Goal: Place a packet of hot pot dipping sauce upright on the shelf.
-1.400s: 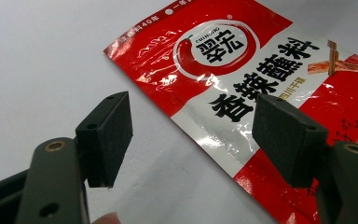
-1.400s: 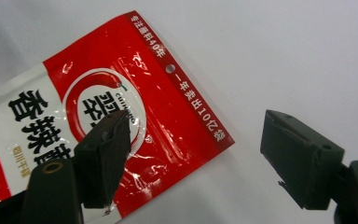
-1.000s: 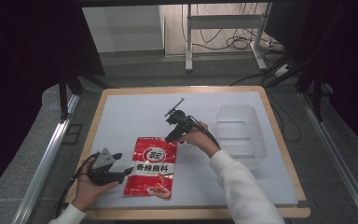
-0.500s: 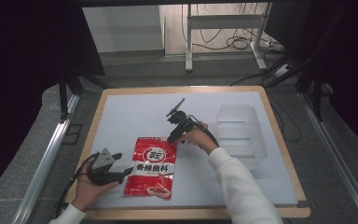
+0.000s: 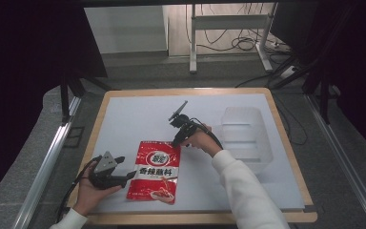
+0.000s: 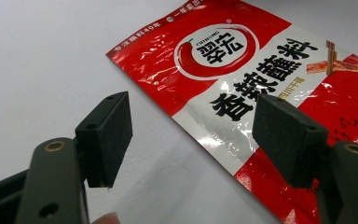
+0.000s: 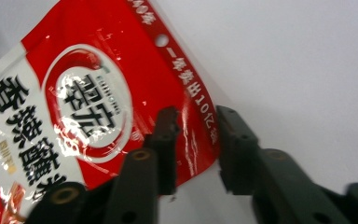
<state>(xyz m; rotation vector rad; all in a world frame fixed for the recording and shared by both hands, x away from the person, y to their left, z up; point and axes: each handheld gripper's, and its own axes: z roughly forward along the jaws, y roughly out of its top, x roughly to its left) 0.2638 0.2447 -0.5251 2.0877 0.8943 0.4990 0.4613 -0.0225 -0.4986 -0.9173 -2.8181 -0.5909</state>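
The right claw (image 7: 193, 154) has just been closing on the top corner of the red packet (image 5: 155, 169), with a small gap left. The left claw (image 6: 191, 135) waits wide apart at the packet's side. A lift off the bench (image 5: 138, 114) looks close.

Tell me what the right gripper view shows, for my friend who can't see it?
The right gripper has its two black jaws on either side of the top corner of a shiny red seasoning packet; they have just been closing, and a small gap shows beside the right jaw. The packet has a white band with black characters and lies on a white table.

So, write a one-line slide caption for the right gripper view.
Right gripper closing around the top corner of a glossy red seasoning packet.
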